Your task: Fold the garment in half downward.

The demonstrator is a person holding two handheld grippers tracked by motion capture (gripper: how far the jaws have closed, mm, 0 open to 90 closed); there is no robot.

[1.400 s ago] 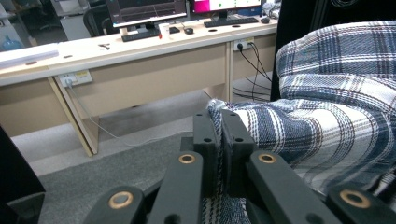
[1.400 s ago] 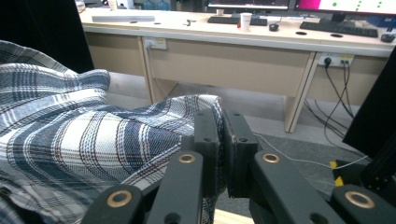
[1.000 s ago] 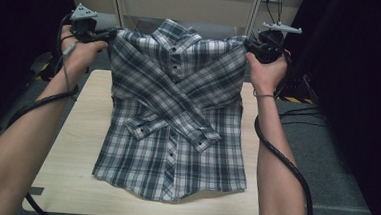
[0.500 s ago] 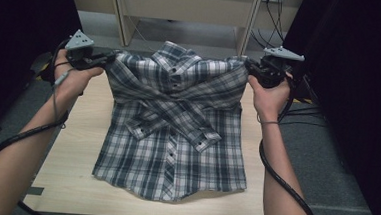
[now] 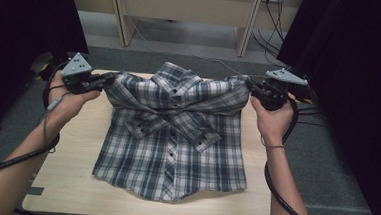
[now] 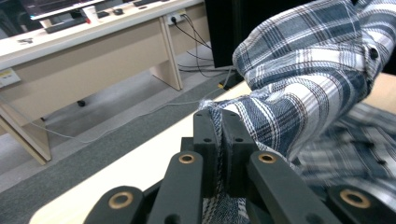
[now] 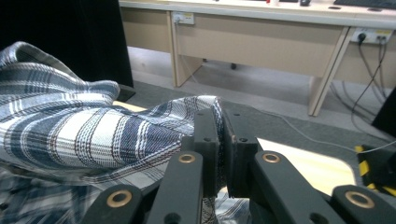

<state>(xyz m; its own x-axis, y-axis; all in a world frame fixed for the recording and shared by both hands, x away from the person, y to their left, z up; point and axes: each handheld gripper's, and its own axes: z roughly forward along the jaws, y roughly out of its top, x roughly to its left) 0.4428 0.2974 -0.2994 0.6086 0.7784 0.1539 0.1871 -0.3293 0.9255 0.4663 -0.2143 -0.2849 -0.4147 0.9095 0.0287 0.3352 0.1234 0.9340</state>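
You have the plaid shirt (image 5: 174, 136) pinched at both shoulders. Your left gripper (image 5: 101, 81) has its jaws closed tight on the fabric at the shirt's left shoulder; in the left gripper view the two black jaws (image 6: 221, 140) stand almost together with a fold of checked cloth squeezed between them. Your right gripper (image 5: 252, 87) is the same: jaws nearly shut, clamped on the fabric at the right shoulder, and in the right gripper view the cloth edge runs into the narrow gap between the jaws (image 7: 219, 140).

The shirt lies face up on the tabletop (image 5: 69, 175), buttoned, with both sleeves folded across the chest so they cross near the middle. Its hem sits close to the near edge of the tabletop, a little right of centre. The collar end is lifted off the wood and stretched between your two grippers, above the far edge of the tabletop, so the upper part sags in a shallow curve while the lower part rests flat.

Your left hand (image 5: 69, 97) is beside the far left corner of the tabletop, your right hand (image 5: 273, 115) beside the far right corner. No container is on the tabletop. Beyond the table, desks (image 5: 184, 7) stand on the grey floor (image 5: 181, 62).
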